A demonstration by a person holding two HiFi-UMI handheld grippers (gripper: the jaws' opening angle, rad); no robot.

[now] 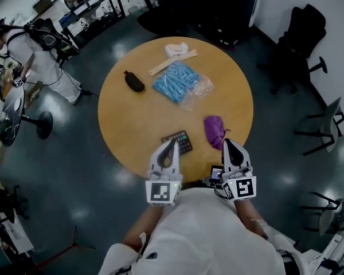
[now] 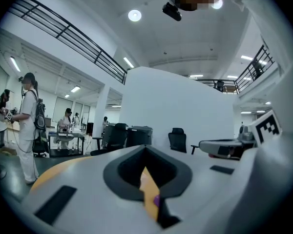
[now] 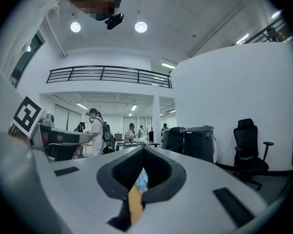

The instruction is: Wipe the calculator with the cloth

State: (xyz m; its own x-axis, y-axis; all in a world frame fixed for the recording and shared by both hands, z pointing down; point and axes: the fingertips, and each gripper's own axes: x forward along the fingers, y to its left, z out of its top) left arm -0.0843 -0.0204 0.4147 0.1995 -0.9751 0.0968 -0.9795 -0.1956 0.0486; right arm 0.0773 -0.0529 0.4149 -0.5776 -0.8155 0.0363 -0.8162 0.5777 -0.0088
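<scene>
Black calculator point(image 1: 178, 142) lay by the wooden counter's point(image 1: 132, 113) near edge, with the purple cloth point(image 1: 215, 130) just right of it. Above that edge hovered the left fingers point(image 1: 172, 145) and the right fingers point(image 1: 229, 145), both pairs closed together and holding nothing. Farther off lay a blue bundle point(image 1: 176, 81).

The right gripper point(image 3: 143, 152), jaws together and empty, faces a hall with a black office chair point(image 3: 249, 147).
</scene>
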